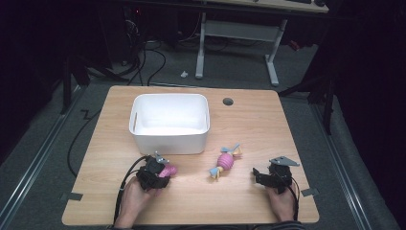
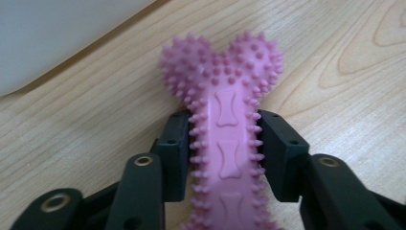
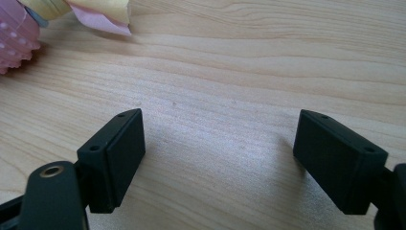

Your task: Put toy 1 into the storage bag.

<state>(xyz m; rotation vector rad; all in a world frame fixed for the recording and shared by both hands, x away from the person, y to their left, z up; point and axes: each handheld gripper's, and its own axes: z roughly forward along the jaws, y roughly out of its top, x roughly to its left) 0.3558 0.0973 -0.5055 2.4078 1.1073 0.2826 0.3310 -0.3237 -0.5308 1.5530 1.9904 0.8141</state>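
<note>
A pink spiky bone toy (image 2: 225, 124) lies on the wooden table (image 1: 249, 120), and my left gripper (image 2: 222, 153) is shut on its shaft, both pads pressed against the nubs. From above, the bone toy (image 1: 168, 170) pokes out of my left gripper (image 1: 160, 173) just in front of the white bin (image 1: 170, 122). A pink and yellow candy-shaped toy (image 1: 224, 162) rests mid-table; its corner (image 3: 28, 21) shows at the top left of the right gripper view. My right gripper (image 3: 218, 153) stands open over bare wood, also seen low at the right (image 1: 258, 176).
The white bin is deep, with nothing visible inside. A round cable hole (image 1: 228, 101) sits in the table behind it. A white desk frame (image 1: 234, 43) and cables stand on the floor beyond the table's far edge.
</note>
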